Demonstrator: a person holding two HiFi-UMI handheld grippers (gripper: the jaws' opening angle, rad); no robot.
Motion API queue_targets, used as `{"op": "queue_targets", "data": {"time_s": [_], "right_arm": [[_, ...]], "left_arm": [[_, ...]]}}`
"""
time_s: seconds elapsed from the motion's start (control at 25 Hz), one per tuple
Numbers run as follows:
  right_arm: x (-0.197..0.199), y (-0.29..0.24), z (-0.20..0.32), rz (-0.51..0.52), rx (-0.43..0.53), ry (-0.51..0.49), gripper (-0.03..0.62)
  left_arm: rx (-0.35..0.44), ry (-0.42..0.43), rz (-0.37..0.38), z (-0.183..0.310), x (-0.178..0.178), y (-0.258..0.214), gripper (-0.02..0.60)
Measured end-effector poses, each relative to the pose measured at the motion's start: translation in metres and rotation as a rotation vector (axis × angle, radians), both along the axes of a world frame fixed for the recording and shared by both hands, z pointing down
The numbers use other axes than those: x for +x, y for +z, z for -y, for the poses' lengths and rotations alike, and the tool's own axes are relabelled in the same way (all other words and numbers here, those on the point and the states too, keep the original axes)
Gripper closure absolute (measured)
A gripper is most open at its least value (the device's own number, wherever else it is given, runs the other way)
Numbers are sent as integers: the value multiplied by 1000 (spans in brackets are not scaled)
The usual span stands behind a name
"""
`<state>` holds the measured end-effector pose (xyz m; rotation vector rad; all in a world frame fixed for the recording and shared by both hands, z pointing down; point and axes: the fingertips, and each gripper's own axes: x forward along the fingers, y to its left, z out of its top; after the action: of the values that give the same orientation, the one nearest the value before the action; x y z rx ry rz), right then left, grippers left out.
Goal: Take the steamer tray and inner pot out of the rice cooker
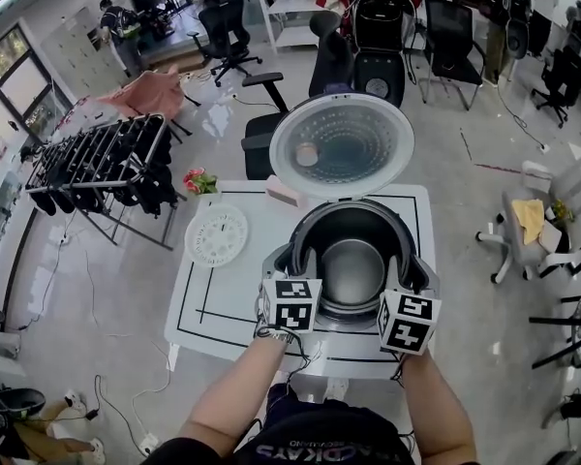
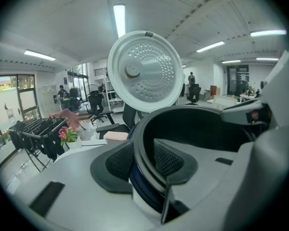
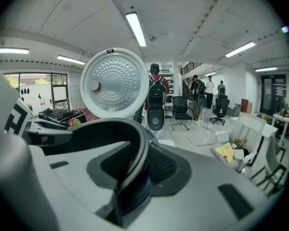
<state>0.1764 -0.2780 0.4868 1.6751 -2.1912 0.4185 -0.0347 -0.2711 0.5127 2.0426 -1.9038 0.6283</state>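
The rice cooker (image 1: 418, 274) stands open on the white table (image 1: 201, 310), its lid (image 1: 341, 146) tipped up at the back. The metal inner pot (image 1: 353, 269) sits inside it. My left gripper (image 1: 293, 281) is shut on the pot's near-left rim; in the left gripper view the dark rim (image 2: 145, 134) runs between the two pads of the left gripper (image 2: 143, 160). My right gripper (image 1: 401, 287) is shut on the near-right rim, which passes between the pads of the right gripper (image 3: 135, 167). The white perforated steamer tray (image 1: 217, 234) lies flat on the table, left of the cooker.
A pink box (image 1: 282, 192) lies behind the cooker and a small pot of flowers (image 1: 199, 180) at the table's far left corner. A black clothes rack (image 1: 97, 168) stands to the left, office chairs (image 1: 230, 29) and people further back, a white chair (image 1: 533, 223) at right.
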Motion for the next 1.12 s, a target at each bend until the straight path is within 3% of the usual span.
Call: {"op": "queue_targets", "data": {"time_s": [0.16,0.36,0.56,1.12], "right_arm": [[-1,-7,-1,36,22,2,487],[1,-12,-2,135,13,4,502],[6,-14,-1,191,-3,12,507],[0,-67,-2,290,136,-45,511]], "left_arm": [[6,-54,-50,-2,-5,-12,474],[21,-100,-171,-7,-7,-21,492],[87,-75,-197,-6,-2,-35,492],[216,-92,-238,-23,-9,-92,491]]}}
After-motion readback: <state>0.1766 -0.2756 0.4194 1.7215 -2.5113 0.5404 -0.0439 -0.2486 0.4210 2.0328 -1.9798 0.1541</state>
